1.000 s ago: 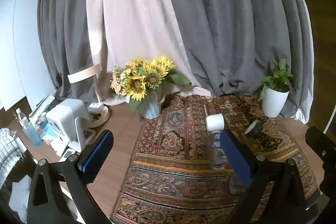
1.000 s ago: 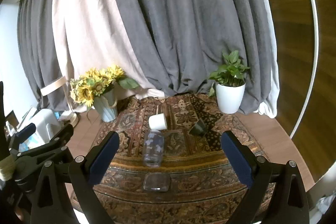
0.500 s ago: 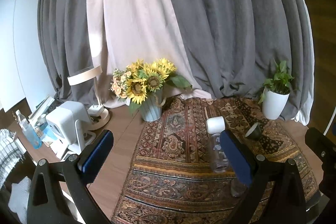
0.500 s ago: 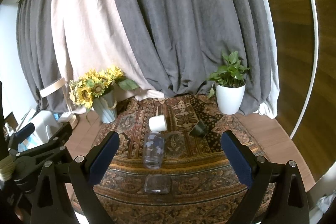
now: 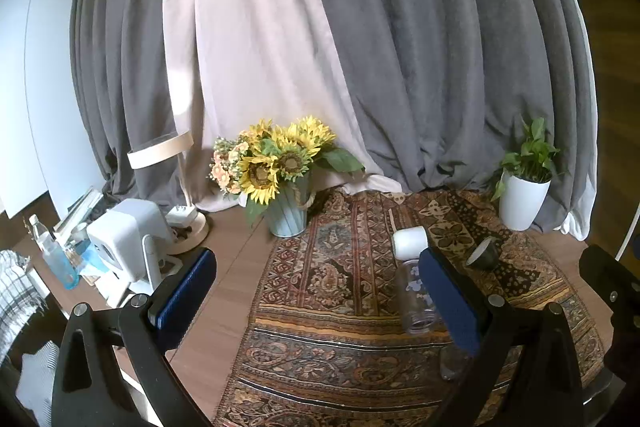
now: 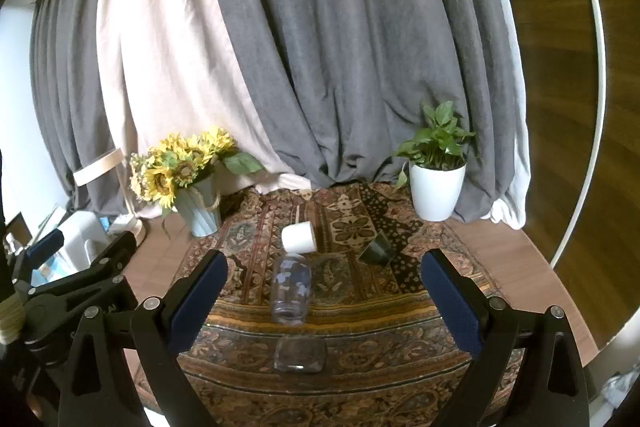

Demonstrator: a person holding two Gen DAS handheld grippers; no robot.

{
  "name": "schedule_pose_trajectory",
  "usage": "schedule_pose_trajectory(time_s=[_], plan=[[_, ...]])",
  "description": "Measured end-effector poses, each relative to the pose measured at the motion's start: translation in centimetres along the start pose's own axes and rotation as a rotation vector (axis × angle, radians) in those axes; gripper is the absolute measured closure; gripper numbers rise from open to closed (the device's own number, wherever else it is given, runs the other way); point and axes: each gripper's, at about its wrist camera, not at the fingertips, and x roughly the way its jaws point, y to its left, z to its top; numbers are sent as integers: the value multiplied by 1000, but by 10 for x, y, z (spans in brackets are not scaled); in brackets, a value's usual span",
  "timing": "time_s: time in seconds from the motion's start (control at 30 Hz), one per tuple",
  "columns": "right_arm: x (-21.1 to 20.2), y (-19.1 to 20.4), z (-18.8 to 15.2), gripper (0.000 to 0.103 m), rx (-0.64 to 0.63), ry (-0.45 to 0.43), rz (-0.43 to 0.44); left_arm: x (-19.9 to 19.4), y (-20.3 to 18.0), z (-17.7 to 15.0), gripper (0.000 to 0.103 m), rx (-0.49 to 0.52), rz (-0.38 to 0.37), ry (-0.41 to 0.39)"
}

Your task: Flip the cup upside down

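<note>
Several cups lie on a patterned rug [image 6: 352, 307] on the wooden table. A white cup [image 6: 299, 237] lies on its side at mid-rug; it also shows in the left wrist view [image 5: 409, 241]. A tall clear glass [image 6: 292, 289] lies on its side in front of it. A short clear glass [image 6: 300, 355] stands nearest me. A dark cup [image 6: 377, 249] lies tipped to the right. My right gripper [image 6: 324, 303] is open and empty, held above the near rug. My left gripper [image 5: 316, 297] is open and empty, to the left of the cups.
A sunflower vase [image 6: 200, 207] stands at the rug's back left, a white potted plant [image 6: 437, 187] at the back right. A lamp [image 5: 176, 187], a white device [image 5: 124, 239] and bottles [image 5: 56, 255] crowd the left side. Curtains hang behind.
Both grippers have drifted slightly back and up, so the cups sit a little lower in view. Nothing was taken hold of; the cups have not moved.
</note>
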Motion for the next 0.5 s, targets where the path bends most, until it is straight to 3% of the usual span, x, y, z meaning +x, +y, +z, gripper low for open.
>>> schedule_pose_trajectory(time_s=[0.5], plan=[[1, 1, 2, 5, -1, 2, -3, 1, -1, 2, 0, 0, -1, 3]])
